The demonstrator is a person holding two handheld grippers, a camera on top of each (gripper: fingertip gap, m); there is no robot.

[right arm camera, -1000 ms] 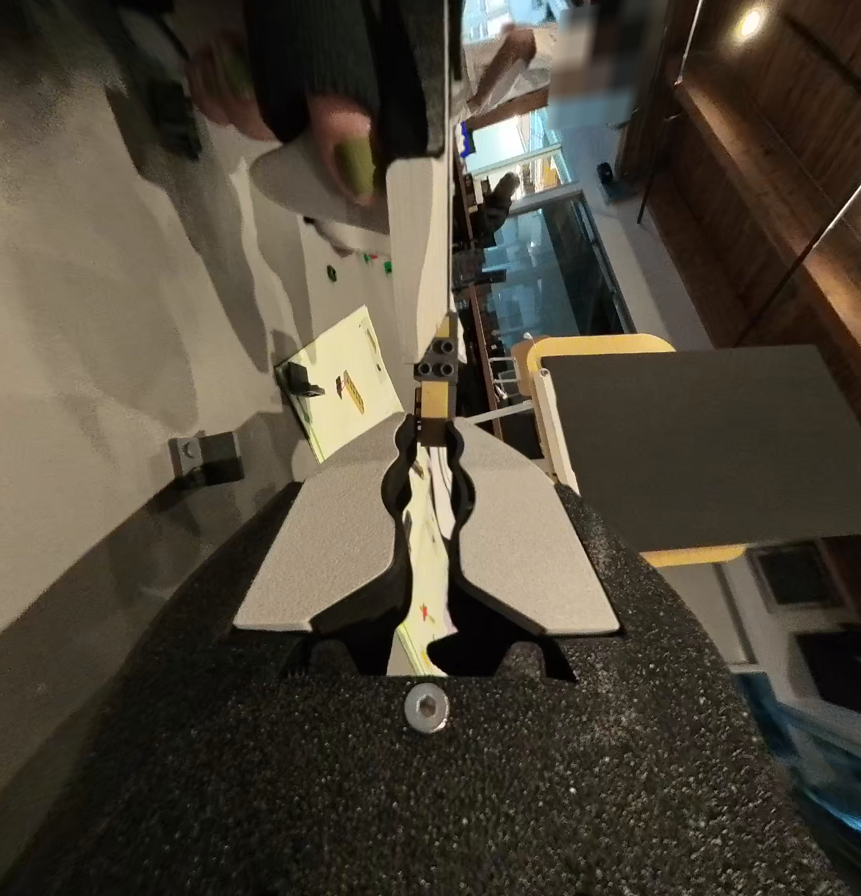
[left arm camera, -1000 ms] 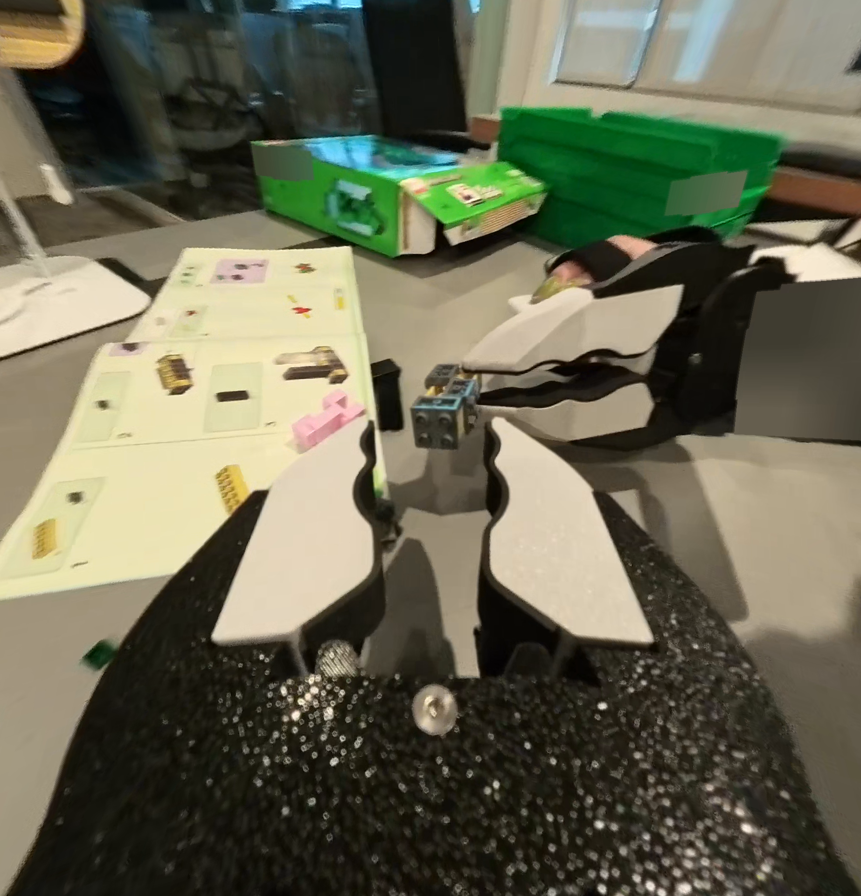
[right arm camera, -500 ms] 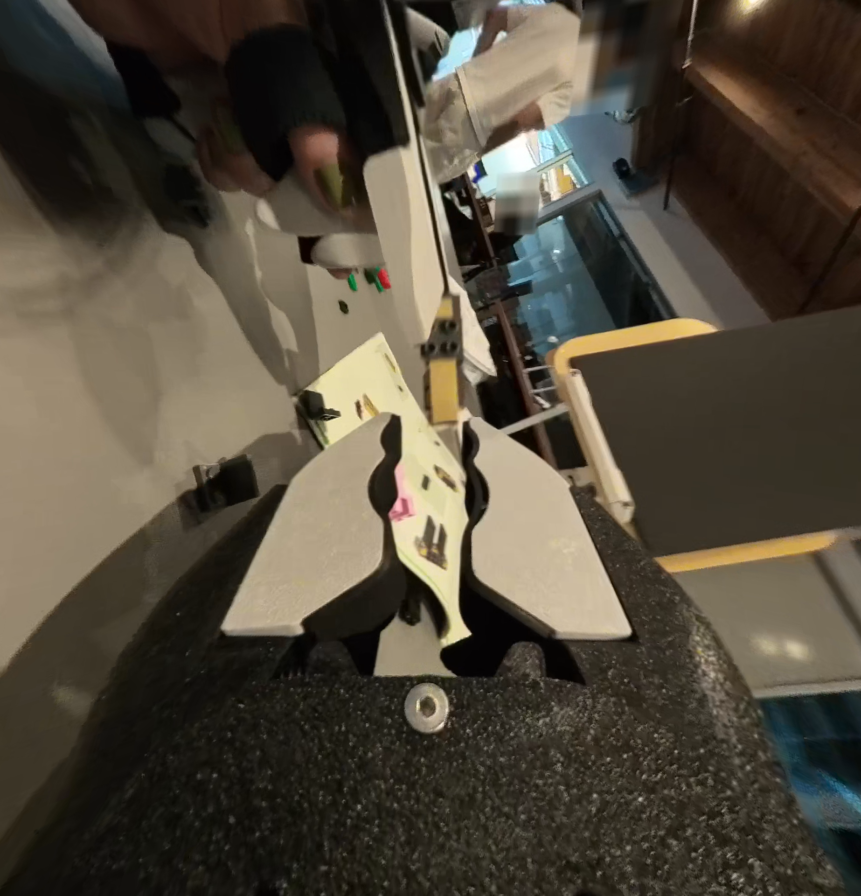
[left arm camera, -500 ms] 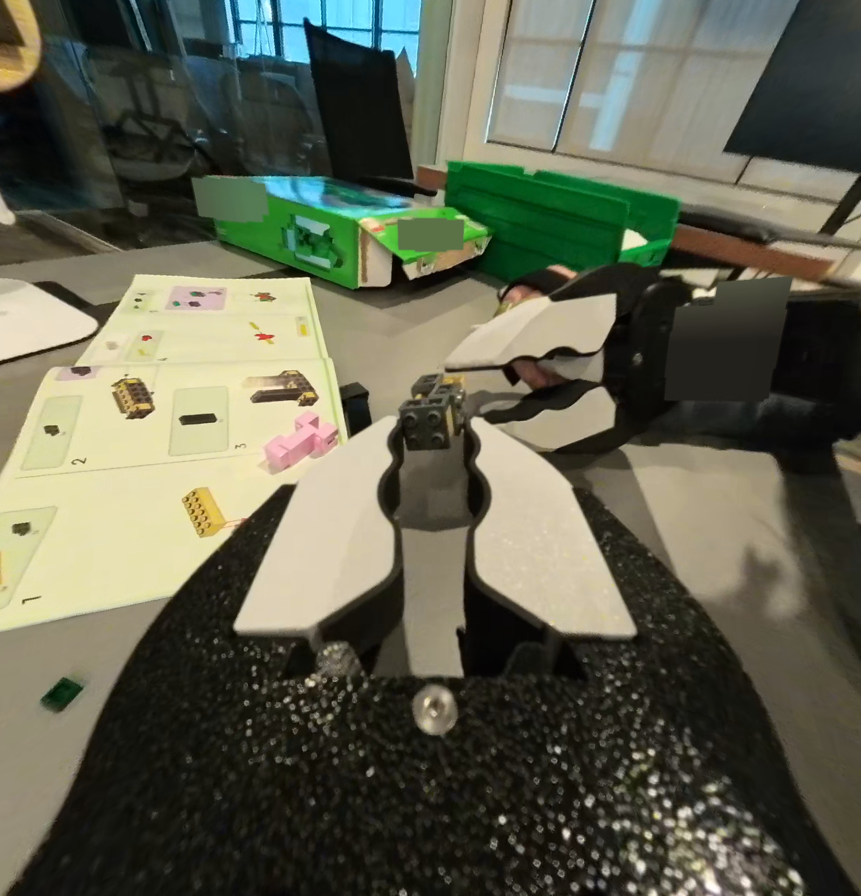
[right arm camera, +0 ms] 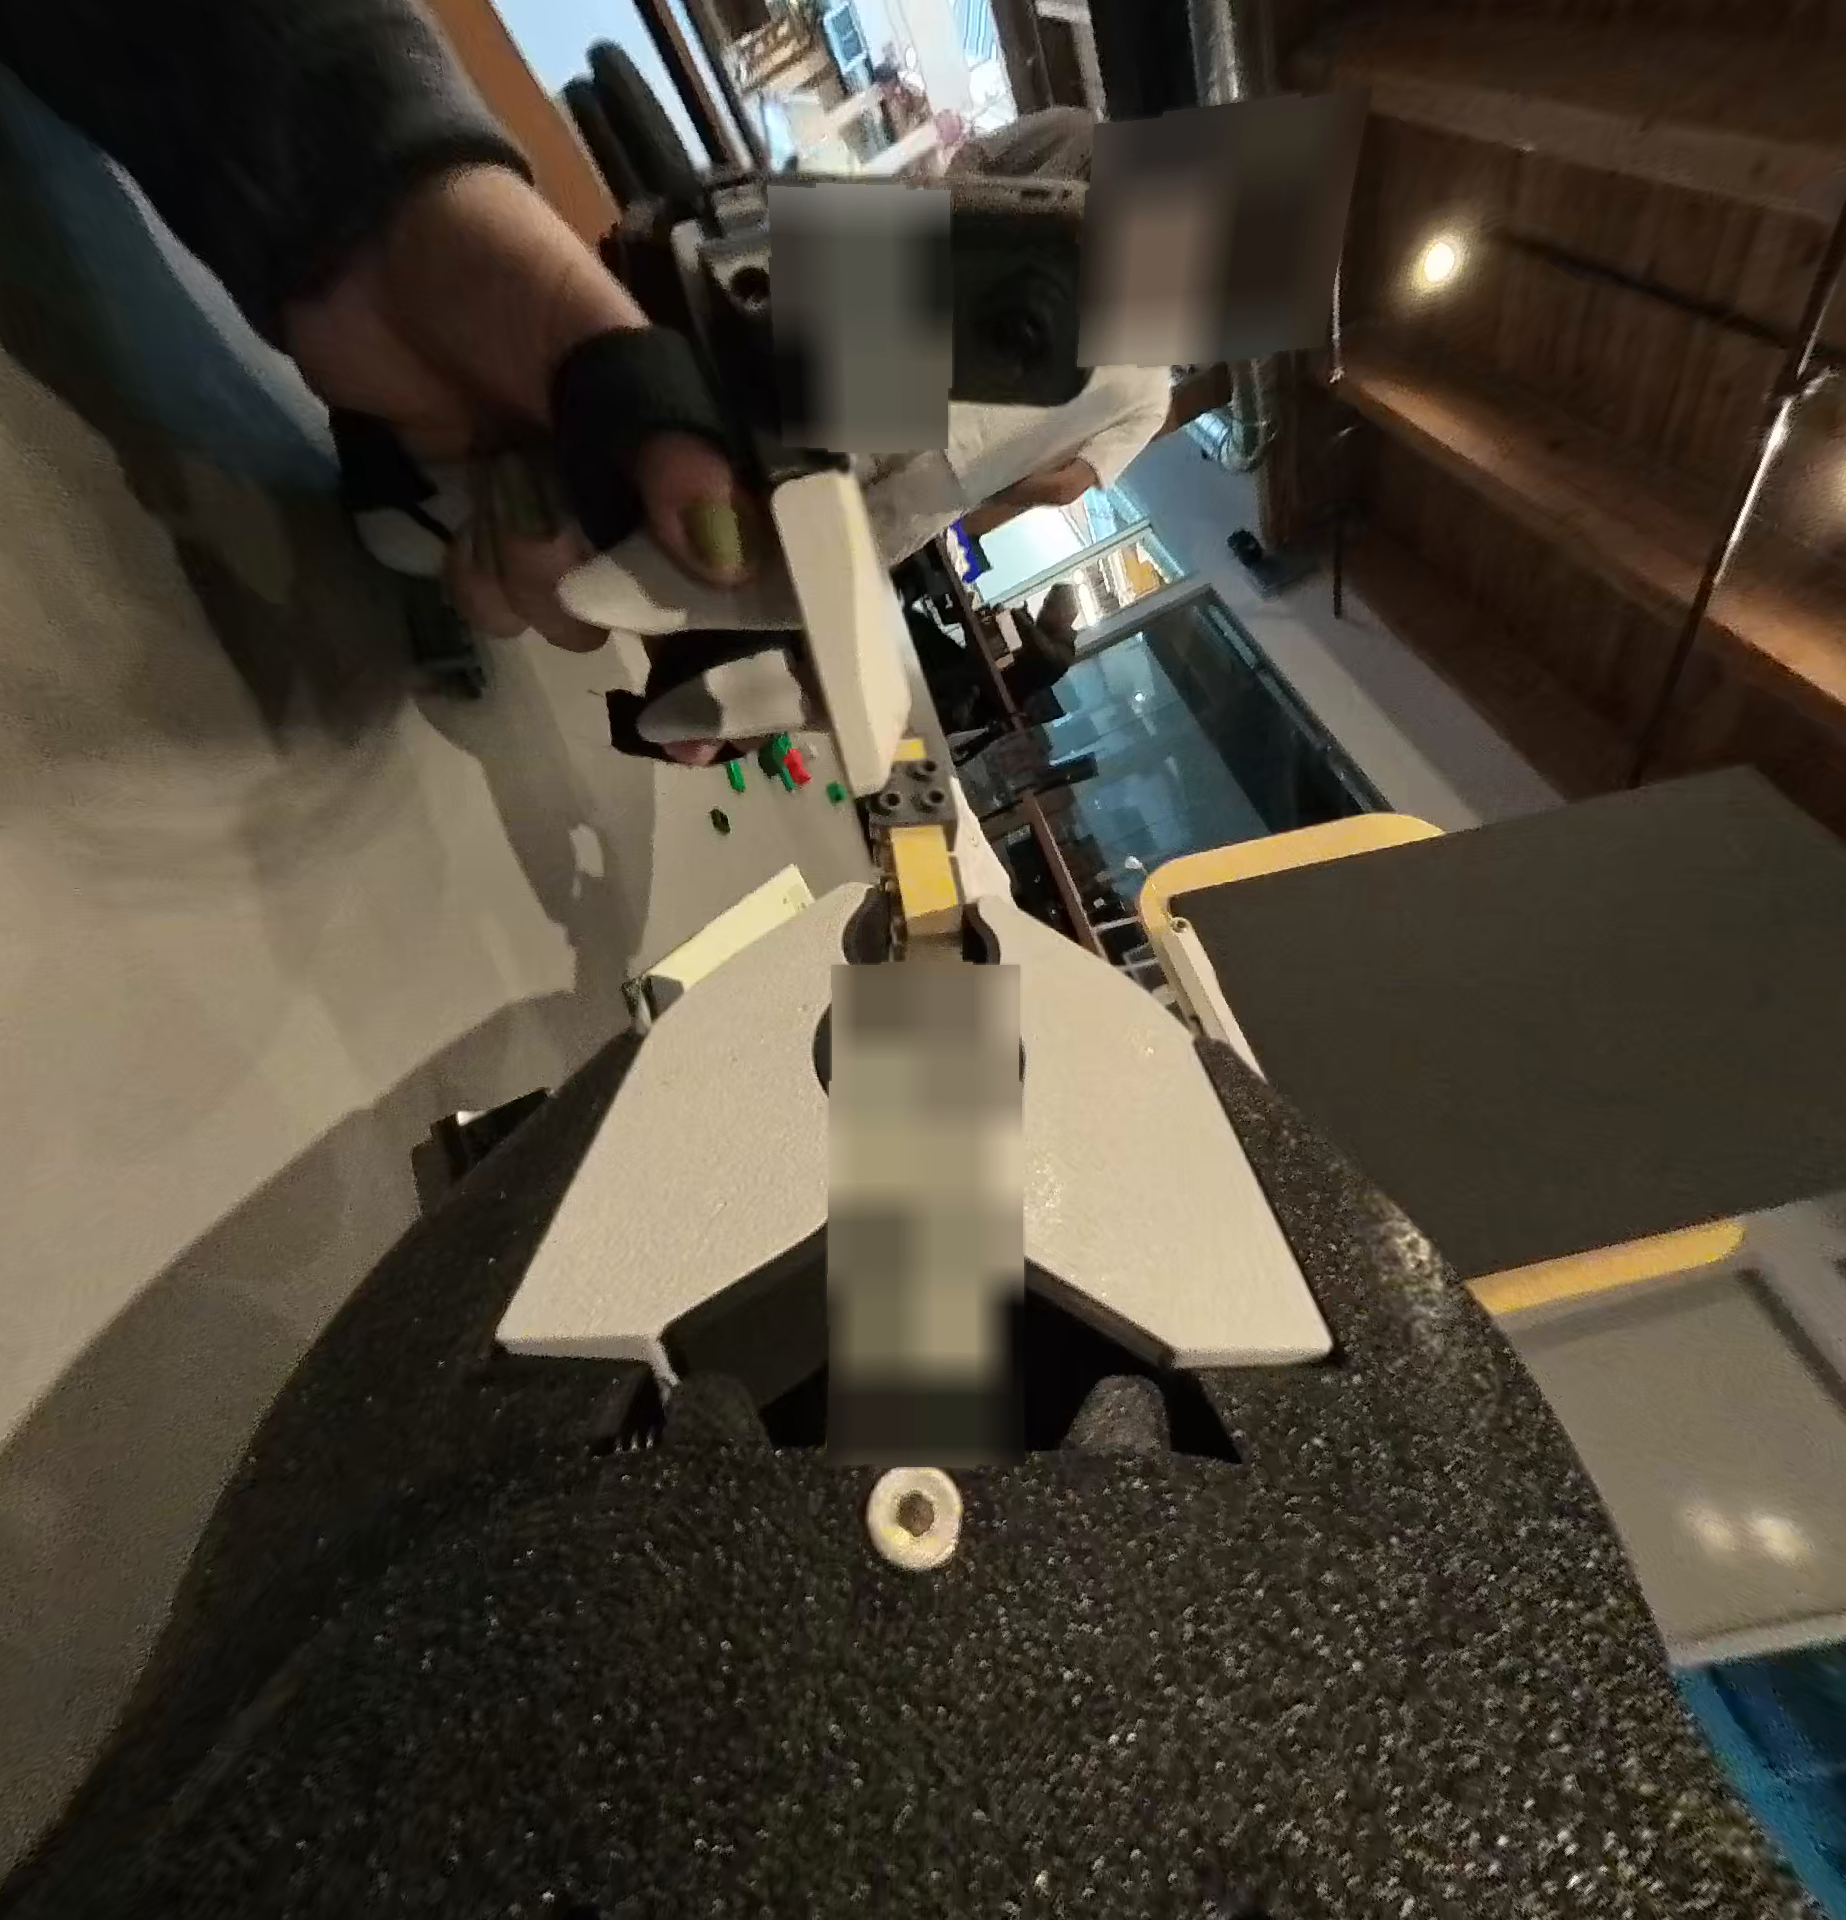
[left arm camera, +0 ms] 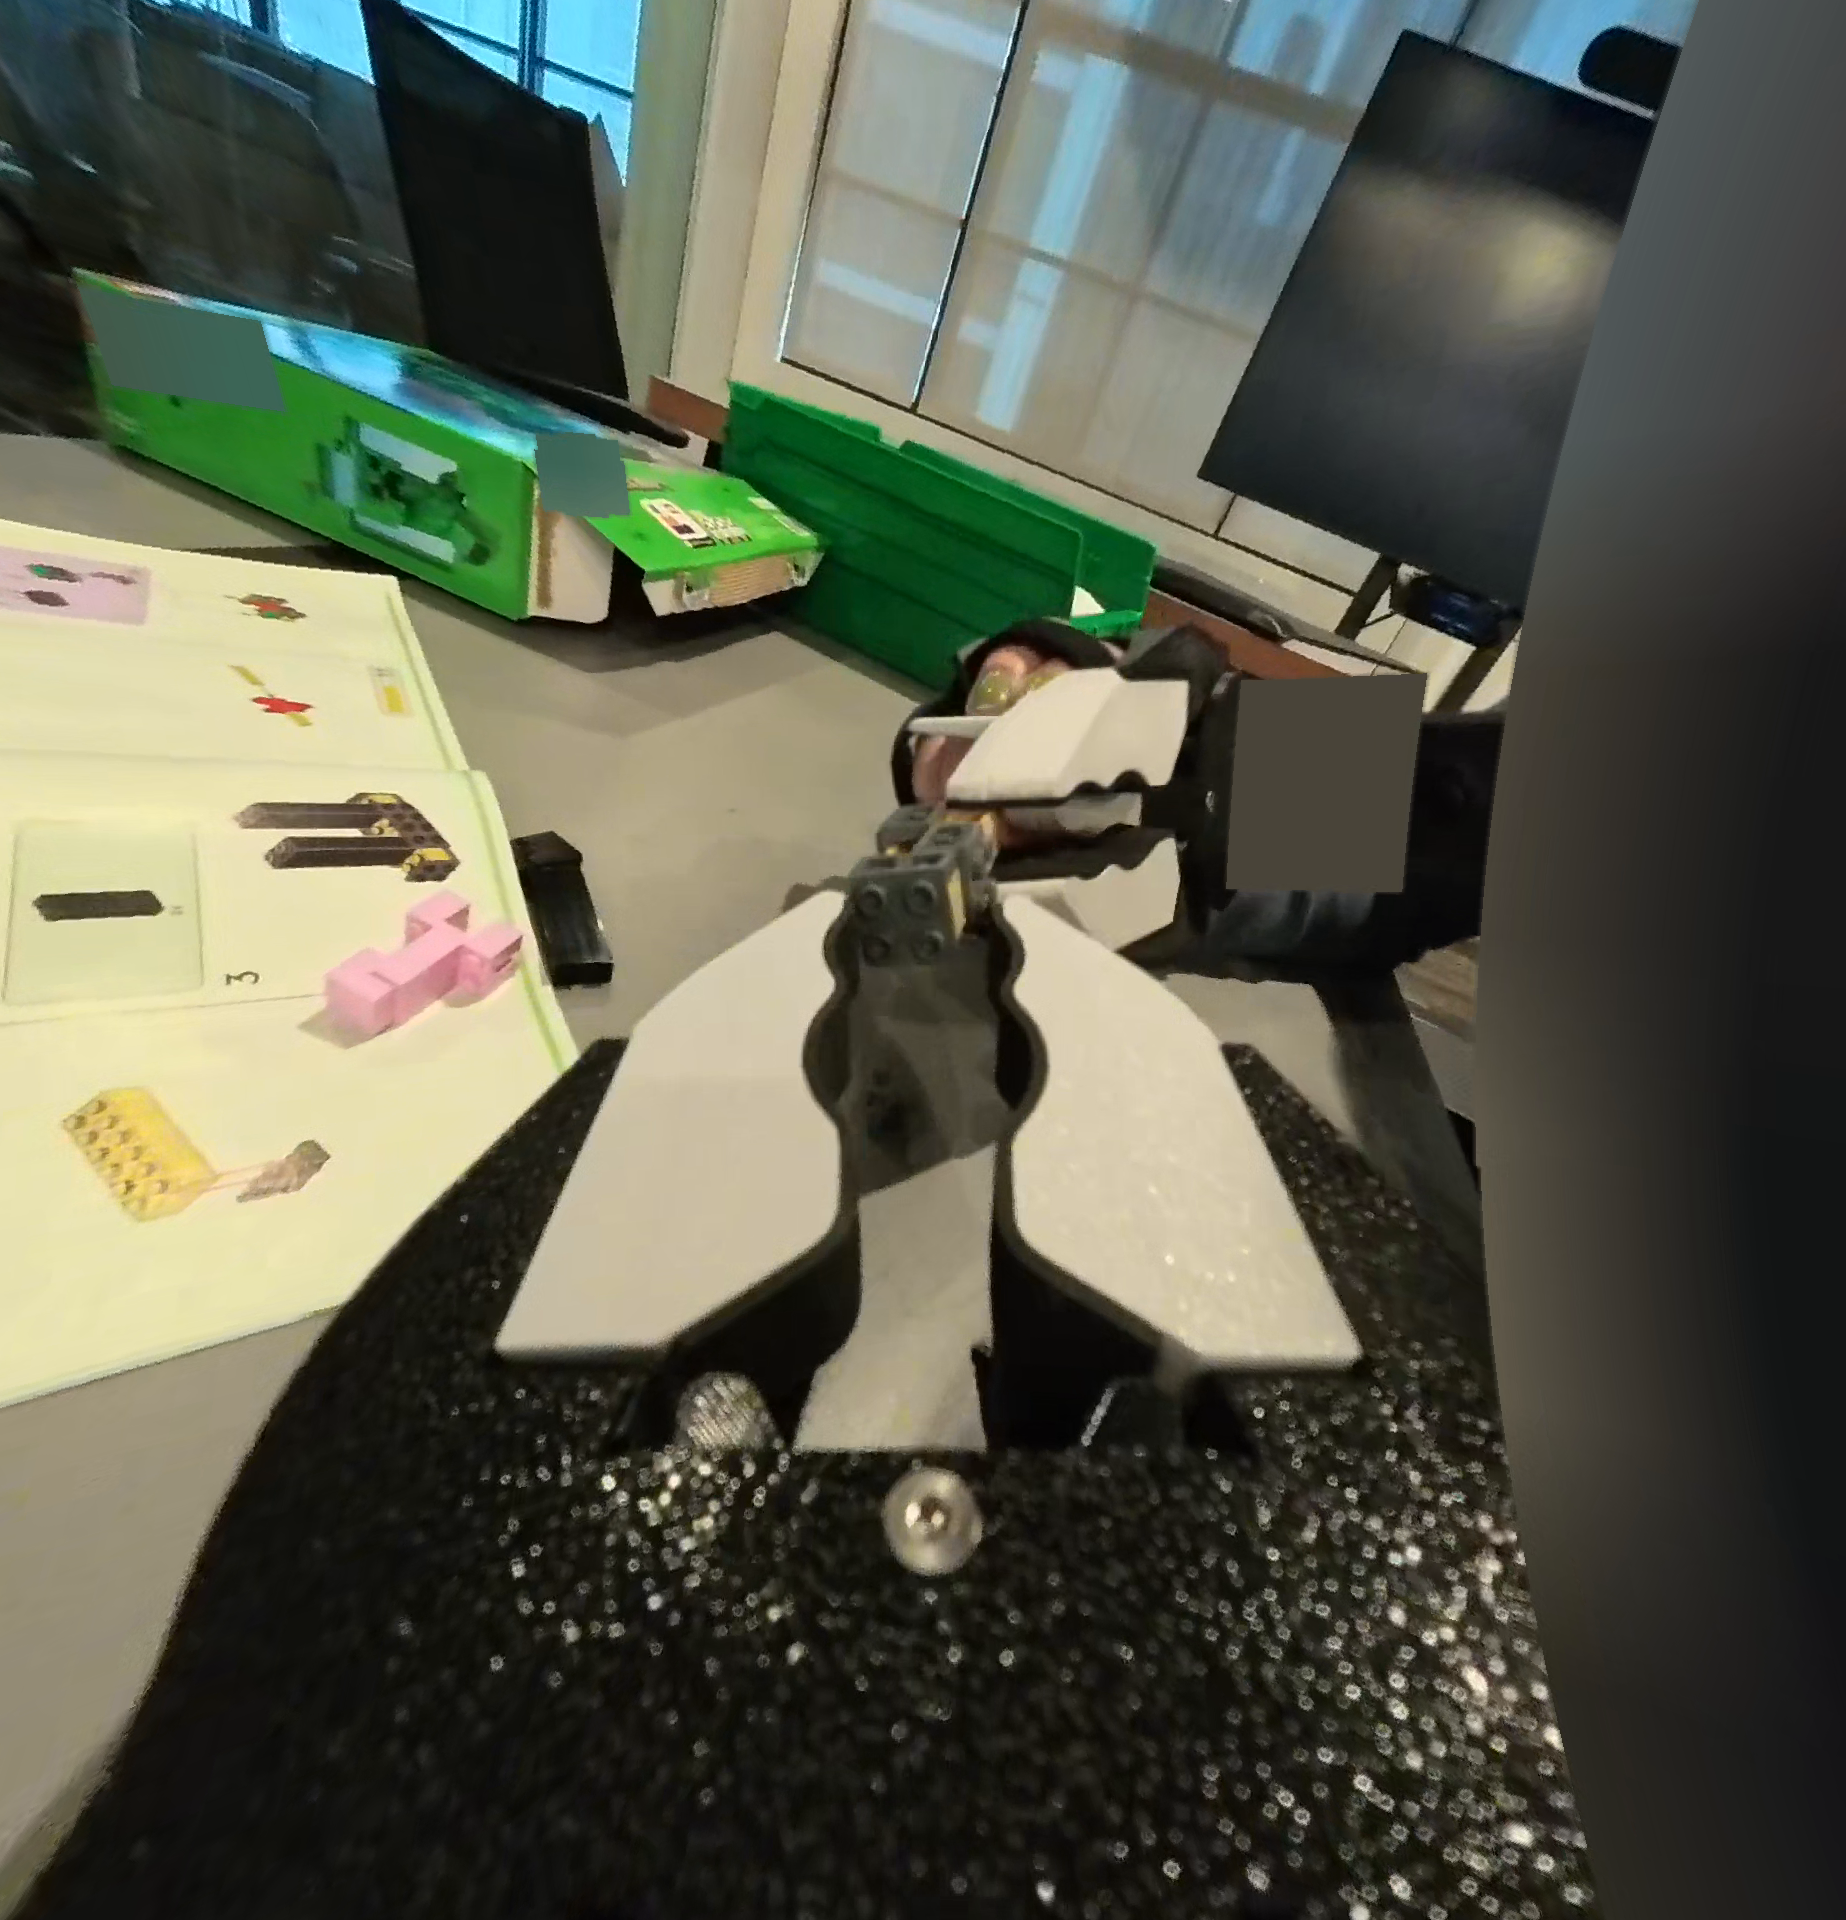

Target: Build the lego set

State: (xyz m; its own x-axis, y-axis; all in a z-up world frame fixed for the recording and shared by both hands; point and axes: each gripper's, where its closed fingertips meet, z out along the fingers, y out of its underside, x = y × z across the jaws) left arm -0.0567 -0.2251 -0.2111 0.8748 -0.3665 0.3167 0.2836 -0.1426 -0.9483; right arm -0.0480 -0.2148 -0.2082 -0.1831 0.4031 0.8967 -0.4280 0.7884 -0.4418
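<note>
So the whole thing hangs on one small lego assembly [left arm camera: 914,899], a dark grey studded block stuck to a tan/yellow brick, held up in the air between both tools, above the grey surface [left arm camera: 711,748]. Its long axis runs pretty much straight from the left tool [left arm camera: 914,935] across to the right tool [right arm camera: 924,920]: the left tool is clamped on the grey end, the right tool is clamped on the yellow end, tips facing each other, so neither hand is really nearer. My guess is the next move is a squeeze or a pull along that line, and any twist would pop the joint. Going big to small for the rest: it's an office-type room with windows and dark screens behind, a green lego box [left arm camera: 379,488] lying open at the far edge, green bins [left arm camera: 929,540] beside it, the instruction booklet [left arm camera: 202,935] spread flat to the left, a loose black brick [left arm camera: 566,909] just beside the booklet's edge, and a few tiny green and red pieces [right arm camera: 779,774] scattered further off.
</note>
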